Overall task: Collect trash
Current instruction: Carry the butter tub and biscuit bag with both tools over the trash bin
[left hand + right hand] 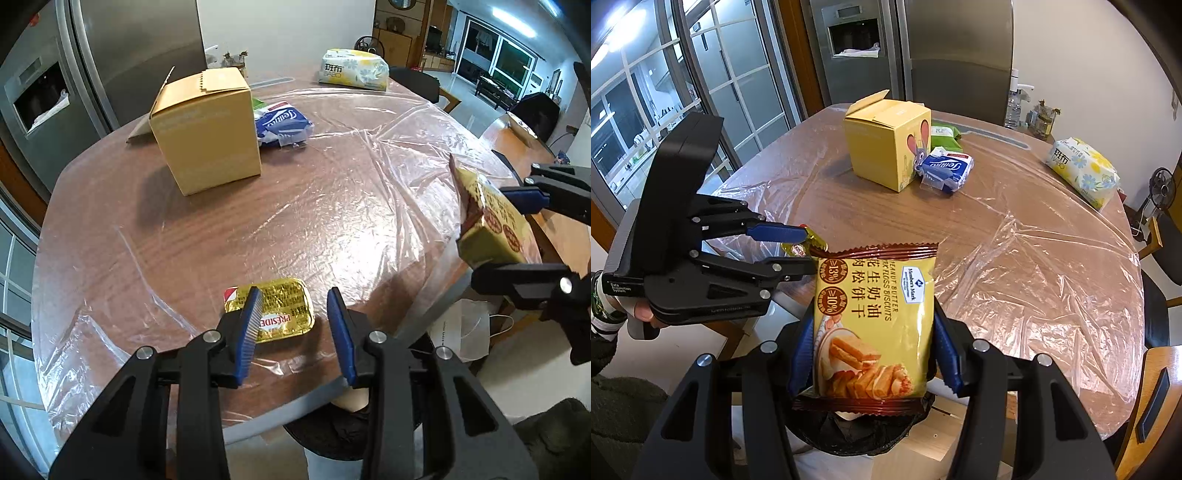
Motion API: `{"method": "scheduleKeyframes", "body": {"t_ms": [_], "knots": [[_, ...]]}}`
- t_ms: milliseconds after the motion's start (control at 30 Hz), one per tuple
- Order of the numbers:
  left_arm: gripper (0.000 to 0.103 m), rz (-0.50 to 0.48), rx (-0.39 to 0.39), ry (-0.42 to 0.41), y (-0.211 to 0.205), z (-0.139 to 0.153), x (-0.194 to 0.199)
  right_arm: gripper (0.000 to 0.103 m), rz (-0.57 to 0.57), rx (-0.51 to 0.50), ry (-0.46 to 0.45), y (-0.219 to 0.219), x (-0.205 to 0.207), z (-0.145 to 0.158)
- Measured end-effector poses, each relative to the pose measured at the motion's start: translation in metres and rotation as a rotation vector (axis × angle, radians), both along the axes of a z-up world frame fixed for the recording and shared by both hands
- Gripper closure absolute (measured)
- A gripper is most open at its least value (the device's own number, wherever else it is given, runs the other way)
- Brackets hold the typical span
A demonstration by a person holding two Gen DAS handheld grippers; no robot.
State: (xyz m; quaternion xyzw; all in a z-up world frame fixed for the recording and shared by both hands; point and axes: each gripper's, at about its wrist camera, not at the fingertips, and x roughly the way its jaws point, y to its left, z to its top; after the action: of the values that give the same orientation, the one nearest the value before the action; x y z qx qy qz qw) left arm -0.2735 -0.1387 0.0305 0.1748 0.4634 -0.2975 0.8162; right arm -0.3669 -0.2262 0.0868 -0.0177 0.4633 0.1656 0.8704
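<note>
A gold foil butter packet [288,306] lies on the plastic-covered table [229,229] near its front edge. My left gripper [295,291] hovers over it with its jaws apart. The left finger [251,317] overlaps the packet's left part, and neither pad presses on it. In the right wrist view the left gripper [809,247] has its tips at the packet [801,248]. My right gripper [873,314] is shut on a yellow peanut butter biscuit packet [875,325], held off the table's edge above a black-lined bin [857,432]. From the left the packet [491,221] shows at far right.
A yellow cardboard box [207,129] with an open flap stands at the back of the table, a blue tissue pack [282,123] beside it. A white and yellow tissue pack [354,68] lies at the far edge. A green pack [945,134] sits behind the box. Chairs [1156,387] ring the table.
</note>
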Motion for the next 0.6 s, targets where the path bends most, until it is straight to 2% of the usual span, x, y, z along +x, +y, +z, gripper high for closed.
{"method": "scheduleKeyframes", "body": {"t_ms": [133,233,333,600], "knots": [[0.064,0.006,0.016,-0.019,0.001,0.004,0.000,0.049,0.004,0.006,0.002,0.001,0.002,0.000],[0.053,0.002,0.032,-0.030,0.001,0.002,0.000,0.049,0.008,0.006,0.001,0.001,0.002,0.000],[0.047,0.006,0.034,-0.023,0.003,-0.001,0.004,0.049,0.008,0.012,0.004,0.001,0.003,0.000],[0.045,0.027,0.030,-0.038,0.008,0.004,0.011,0.049,0.016,0.010,0.012,0.004,0.004,-0.002]]}}
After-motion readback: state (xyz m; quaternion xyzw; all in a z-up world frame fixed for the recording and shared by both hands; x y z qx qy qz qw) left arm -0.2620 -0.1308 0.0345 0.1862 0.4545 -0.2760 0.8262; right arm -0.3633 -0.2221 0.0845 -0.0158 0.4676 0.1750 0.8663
